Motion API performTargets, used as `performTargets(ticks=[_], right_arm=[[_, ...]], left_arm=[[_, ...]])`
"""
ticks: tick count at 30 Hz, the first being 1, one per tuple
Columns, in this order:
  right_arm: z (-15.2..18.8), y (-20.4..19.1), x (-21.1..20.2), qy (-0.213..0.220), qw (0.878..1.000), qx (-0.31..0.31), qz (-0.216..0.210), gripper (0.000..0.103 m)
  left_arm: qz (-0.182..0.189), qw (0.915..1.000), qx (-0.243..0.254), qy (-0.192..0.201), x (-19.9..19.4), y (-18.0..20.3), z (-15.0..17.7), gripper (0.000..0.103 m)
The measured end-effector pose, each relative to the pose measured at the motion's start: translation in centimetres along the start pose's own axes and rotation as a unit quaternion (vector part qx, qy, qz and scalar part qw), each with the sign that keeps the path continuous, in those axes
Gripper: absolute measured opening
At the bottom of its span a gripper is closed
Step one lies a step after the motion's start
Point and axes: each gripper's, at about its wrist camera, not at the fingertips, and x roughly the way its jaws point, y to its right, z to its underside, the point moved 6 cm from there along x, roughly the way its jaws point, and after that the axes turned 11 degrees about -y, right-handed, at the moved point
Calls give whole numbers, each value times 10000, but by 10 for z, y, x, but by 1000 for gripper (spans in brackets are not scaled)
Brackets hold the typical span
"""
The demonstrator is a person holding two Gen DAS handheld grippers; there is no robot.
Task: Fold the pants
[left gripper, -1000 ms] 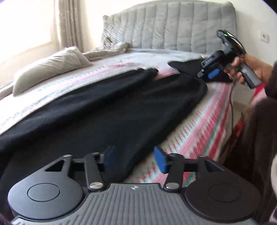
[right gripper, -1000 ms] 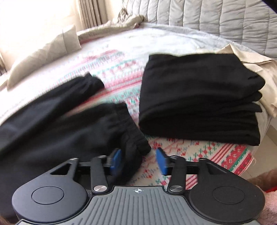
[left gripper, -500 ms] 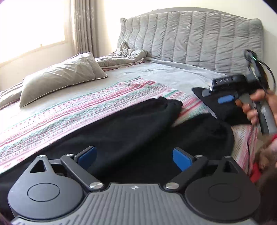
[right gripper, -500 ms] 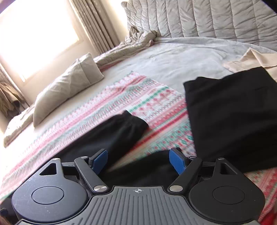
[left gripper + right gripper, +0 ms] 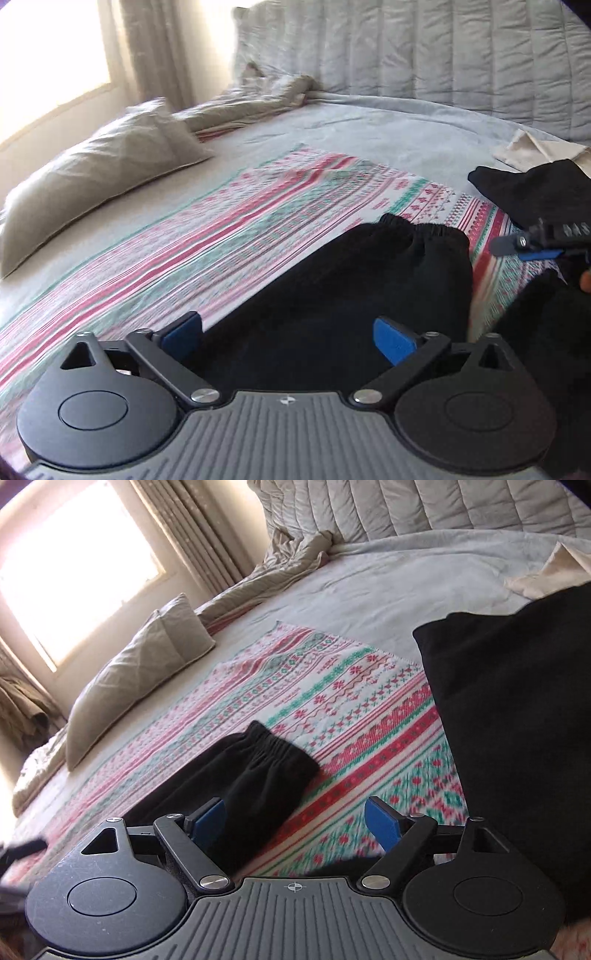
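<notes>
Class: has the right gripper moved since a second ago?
Yes. The right gripper has drawn back from the folded stack, which now sits farther right in its view; jaws wider open.

Your left gripper (image 5: 288, 336) and right gripper (image 5: 295, 821) now gape wide, released since 1 second ago, above the pants (image 5: 343, 295).

We are in a home bedroom. A quilted grey headboard (image 5: 424, 51) backs the bed; left of it hang curtains (image 5: 192, 535) by a bright window (image 5: 74, 561), with a pillow (image 5: 96, 177) below.
</notes>
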Motion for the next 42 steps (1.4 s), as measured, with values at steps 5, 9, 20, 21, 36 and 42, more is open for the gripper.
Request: performTargets(ticks=[5,9,20,21,36,42], right_arm=[[-5,0,28,-27,9998,-34,-207,74],[-6,0,40,72,9996,-198,-194,67],[-16,-4,52,163,9995,-95,-260,26],[-16,-4,51,183,9995,-119,-246,24],[-19,2,58,255,9992,-259,172,19],[-20,0,43,351,9982,-288,388,50]], left_arm=[[411,9989,46,-222,63,-2,-32,85],[784,9966,-68,-245,95,-2,-55,80],[2515,9634,-757,-538,125,13,-79,5],[2446,9661,-724,-409,122,14,-80,5],[2250,9688,-1037,87,139,12,-77,13],[1730,9797,-1006,152,111,17,-73,43]])
